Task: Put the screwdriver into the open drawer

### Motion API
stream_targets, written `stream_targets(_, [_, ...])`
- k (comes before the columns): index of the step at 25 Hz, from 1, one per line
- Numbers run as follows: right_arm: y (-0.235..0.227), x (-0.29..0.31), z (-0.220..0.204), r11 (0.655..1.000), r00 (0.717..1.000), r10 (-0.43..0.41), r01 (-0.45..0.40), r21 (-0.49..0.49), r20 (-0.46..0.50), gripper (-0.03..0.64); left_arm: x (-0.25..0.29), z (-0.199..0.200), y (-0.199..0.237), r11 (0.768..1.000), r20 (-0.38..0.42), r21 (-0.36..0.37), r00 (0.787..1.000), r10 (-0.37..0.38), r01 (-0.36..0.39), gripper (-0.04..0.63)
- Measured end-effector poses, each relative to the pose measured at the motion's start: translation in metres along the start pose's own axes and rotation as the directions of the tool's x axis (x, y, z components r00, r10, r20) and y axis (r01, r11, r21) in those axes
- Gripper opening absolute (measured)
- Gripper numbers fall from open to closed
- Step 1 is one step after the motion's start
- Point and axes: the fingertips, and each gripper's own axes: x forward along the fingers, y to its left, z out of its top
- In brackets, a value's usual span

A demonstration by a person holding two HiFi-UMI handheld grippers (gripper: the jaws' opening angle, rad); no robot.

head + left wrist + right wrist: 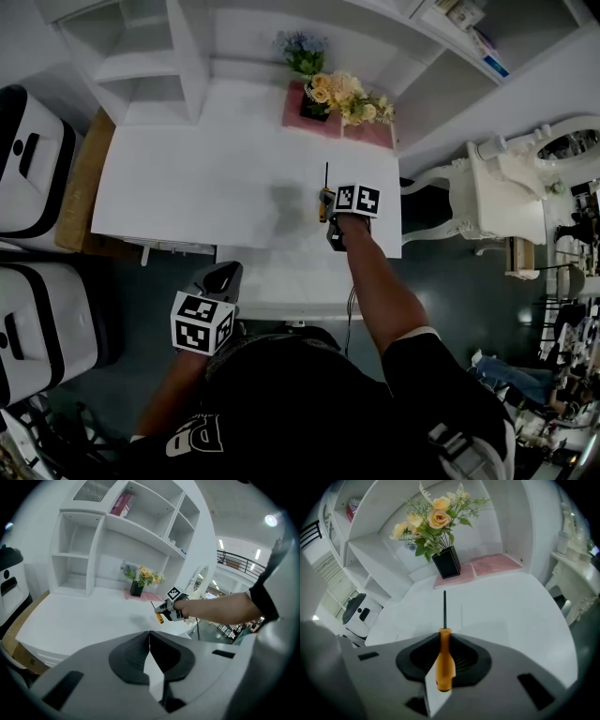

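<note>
The screwdriver (324, 199) has an orange handle and a thin dark shaft. My right gripper (326, 210) is shut on the handle and holds it just above the white desk (206, 187), near its front right. In the right gripper view the screwdriver's handle (444, 660) sits between the pads and the shaft points toward the flowers. The left gripper view shows the screwdriver (160, 617) held off the desk. The open drawer (281, 291) juts out below the desk's front edge. My left gripper (225, 277) hangs at the drawer's left end, its fingertips (149, 637) touching with nothing between them.
A black vase of flowers (339, 94) stands on a pink mat (370, 134) at the back of the desk. White shelves (150, 66) rise behind the desk. Two white cases (28, 159) stand to the left, and an ornate white table (492, 192) to the right.
</note>
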Motion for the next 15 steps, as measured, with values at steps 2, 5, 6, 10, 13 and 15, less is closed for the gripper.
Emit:
stream_targets(2, [0.0, -0.009, -0.002, 1.0, 1.0, 0.016, -0.016, 0.002, 0.014, 0.077, 0.0, -0.001, -0.007, 1.0, 0.001, 0.006, 1.0, -0.002, 0.002, 0.015])
stream_targets(5, [-0.001, -0.022, -0.007, 0.999, 0.999, 0.036, -0.036, 0.003, 0.033, 0.075, 0.0, -0.001, -0.017, 1.0, 0.005, 0.014, 1.0, -0.004, 0.004, 0.015])
stream_targets(6, [-0.001, -0.027, -0.008, 0.999, 0.998, 0.042, -0.042, 0.002, 0.039, 0.076, 0.0, -0.001, -0.019, 1.0, 0.007, 0.017, 1.0, -0.003, 0.003, 0.015])
stream_targets(10, [-0.002, -0.047, -0.014, 0.998, 0.996, 0.064, -0.064, -0.001, 0.065, 0.075, -0.001, -0.001, -0.03, 1.0, 0.014, 0.027, 1.0, 0.001, -0.002, 0.015])
stream_targets(13, [-0.005, -0.061, -0.018, 0.997, 0.994, 0.079, -0.08, 0.0, 0.081, 0.076, -0.002, 0.0, -0.038, 1.0, 0.027, 0.025, 1.0, 0.005, -0.006, 0.015])
stream_targets(15, [-0.006, -0.069, -0.023, 0.996, 0.992, 0.089, -0.089, -0.001, 0.089, 0.075, -0.003, -0.001, -0.045, 1.0, 0.034, 0.028, 0.999, 0.007, -0.008, 0.015])
